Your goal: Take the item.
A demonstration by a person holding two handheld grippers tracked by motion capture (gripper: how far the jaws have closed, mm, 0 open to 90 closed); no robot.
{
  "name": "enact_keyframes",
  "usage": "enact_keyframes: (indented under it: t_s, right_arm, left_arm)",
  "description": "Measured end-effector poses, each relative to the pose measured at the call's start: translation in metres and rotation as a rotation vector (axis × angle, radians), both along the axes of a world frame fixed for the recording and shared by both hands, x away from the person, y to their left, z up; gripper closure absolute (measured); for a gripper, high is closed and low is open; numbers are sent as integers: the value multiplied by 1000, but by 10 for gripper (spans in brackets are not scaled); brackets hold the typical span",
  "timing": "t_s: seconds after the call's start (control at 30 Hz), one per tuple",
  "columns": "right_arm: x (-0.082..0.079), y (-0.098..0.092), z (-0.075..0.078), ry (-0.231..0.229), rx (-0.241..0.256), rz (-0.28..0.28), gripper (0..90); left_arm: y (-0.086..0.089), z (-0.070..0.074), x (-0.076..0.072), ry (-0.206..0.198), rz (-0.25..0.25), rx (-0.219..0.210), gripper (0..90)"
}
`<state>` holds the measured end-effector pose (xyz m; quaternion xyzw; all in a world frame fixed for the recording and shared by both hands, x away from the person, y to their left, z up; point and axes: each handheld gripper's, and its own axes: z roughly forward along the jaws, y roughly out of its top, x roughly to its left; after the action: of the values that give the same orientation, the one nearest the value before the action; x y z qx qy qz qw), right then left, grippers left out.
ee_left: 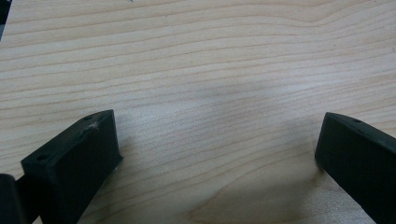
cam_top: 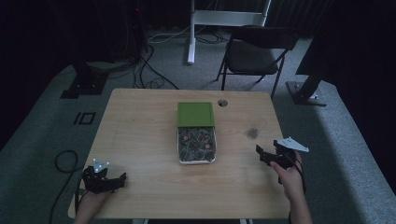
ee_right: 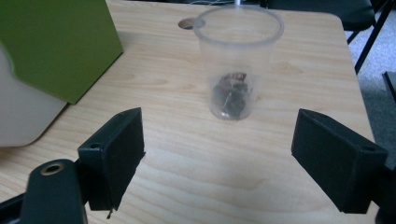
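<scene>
1. Table of pale wood spans the middle of the high view, with a round cable hole near its far edge, at about 1 o'clock from the table's centre.
2. Box sits near the centre: a white tray filled with small dark and reddish pieces, too small to identify. Its green lid lies touching the tray's far end, at 12 o'clock from it.
3. Left gripper rests low over the near left corner of the table, at about 7 o'clock from the box and well apart from it, held by a hand coming in from the bottom edge. In the left gripper view its jaws stand wide apart with bare wood grain between them; it holds nothing.
4. Right gripper hovers near the right edge, at about 4 o'clock from the box, gripped by the other hand, a grey three-cornered plate on top. Its jaws are likewise spread wide and empty in the right gripper view.
5. Clear plastic cup stands upright on the table ahead of the right gripper, between its jaws' lines but well beyond their tips. Some dark pieces lie in its bottom. In the high view it appears as a faint dark smudge at 3 o'clock from the box.
6. Black folding chair stands on the grey floor beyond the table, at 1 o'clock.
</scene>
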<state>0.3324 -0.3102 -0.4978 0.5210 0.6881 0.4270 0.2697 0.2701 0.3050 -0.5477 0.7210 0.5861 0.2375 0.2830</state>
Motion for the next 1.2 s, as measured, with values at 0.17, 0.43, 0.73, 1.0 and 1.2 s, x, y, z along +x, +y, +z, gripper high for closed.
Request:
enact_keyframes:
  t_s: [0.17,0.43,0.73,1.0,1.2]
  right_arm:
    - [-6,2,-9,11,12,15,144]
    - [-12,2,-21,31,-12,37,143]
    - [-25,-3,-34,63,-51,65,142]
    - [-35,-5,-39,63,-92,107,143]
    - [-43,-7,-45,79,-112,150,143]
  left_arm:
    - [0,0,0,-1,0,-1,2]
    - [0,0,0,-1,0,-1,2]
    - [0,0,0,0,-1,0,2]
    - [0,0,0,0,-1,1,2]
    - [0,0,0,0,-1,1,2]
